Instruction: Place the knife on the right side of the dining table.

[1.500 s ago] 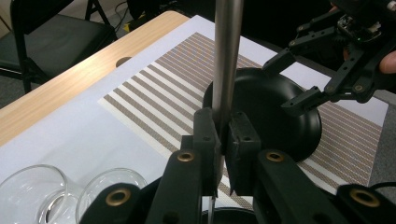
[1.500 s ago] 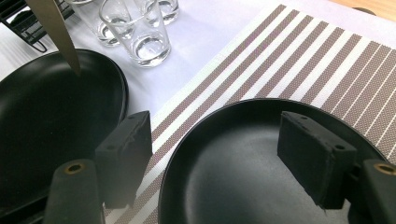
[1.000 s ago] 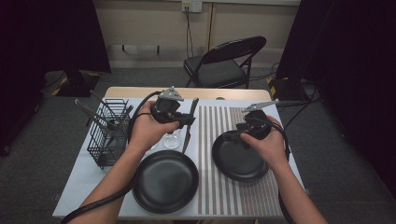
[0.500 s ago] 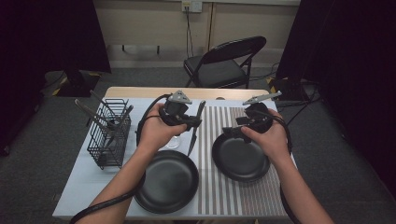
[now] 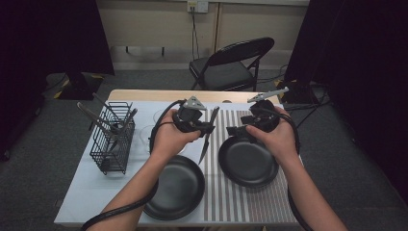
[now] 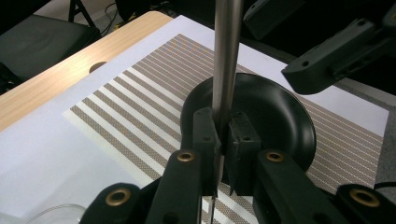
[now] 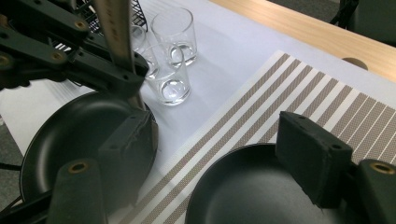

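My left gripper [image 5: 206, 129] is shut on a metal table knife [image 5: 207, 139], which hangs tip-down over the striped placemat [image 5: 245, 202] between two black plates. In the left gripper view the knife's handle [image 6: 227, 70] rises straight up from between the closed jaws, with the right black plate [image 6: 275, 112] behind it. My right gripper [image 5: 236, 131] hovers over that plate [image 5: 250, 166], pointing left at the knife, and stands open with nothing between its fingers. In the right gripper view my right gripper [image 7: 219, 154] faces the left gripper [image 7: 70, 53] and the knife [image 7: 116, 37].
The left black plate [image 5: 175, 190] lies near the table's front edge. A black wire basket [image 5: 114, 139] with utensils stands at the left. Clear glasses [image 7: 170, 46] stand between the basket and the placemat. A folding chair [image 5: 231, 62] is behind the table.
My left hand has carried the knife to the right, toward the right plate. The right gripper has risen a little above that plate, still open.
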### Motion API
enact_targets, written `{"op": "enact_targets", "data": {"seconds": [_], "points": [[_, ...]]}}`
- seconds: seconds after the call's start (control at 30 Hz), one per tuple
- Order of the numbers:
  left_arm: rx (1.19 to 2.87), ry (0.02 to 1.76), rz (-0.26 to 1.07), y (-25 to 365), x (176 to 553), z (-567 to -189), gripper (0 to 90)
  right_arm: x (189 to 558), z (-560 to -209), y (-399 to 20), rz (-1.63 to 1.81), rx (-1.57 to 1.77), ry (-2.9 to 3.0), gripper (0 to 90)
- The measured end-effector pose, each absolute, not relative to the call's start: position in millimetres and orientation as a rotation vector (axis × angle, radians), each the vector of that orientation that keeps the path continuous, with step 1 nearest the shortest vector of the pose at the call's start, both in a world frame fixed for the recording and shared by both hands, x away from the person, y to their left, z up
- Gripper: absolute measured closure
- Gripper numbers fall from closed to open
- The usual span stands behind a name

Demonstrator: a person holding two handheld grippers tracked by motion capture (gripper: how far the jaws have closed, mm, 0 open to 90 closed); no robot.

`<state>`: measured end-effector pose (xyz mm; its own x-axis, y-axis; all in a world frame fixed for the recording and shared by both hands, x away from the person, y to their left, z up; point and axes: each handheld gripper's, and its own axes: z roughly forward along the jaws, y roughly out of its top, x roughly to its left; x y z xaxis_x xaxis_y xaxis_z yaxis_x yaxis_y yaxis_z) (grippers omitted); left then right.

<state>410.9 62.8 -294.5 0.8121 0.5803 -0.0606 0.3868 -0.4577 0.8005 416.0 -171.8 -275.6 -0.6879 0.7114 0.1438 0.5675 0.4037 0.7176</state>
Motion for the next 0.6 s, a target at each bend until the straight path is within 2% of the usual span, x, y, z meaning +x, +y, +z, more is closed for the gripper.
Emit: {"op": "enact_targets", "data": {"seconds": [0.6], "points": [[2.087, 0.709, 0.27, 51.3, 408.3, -301.9, 83.7, 414.7, -258.7, -152.5, 1.185, 1.111, 2.477, 29.8]]}}
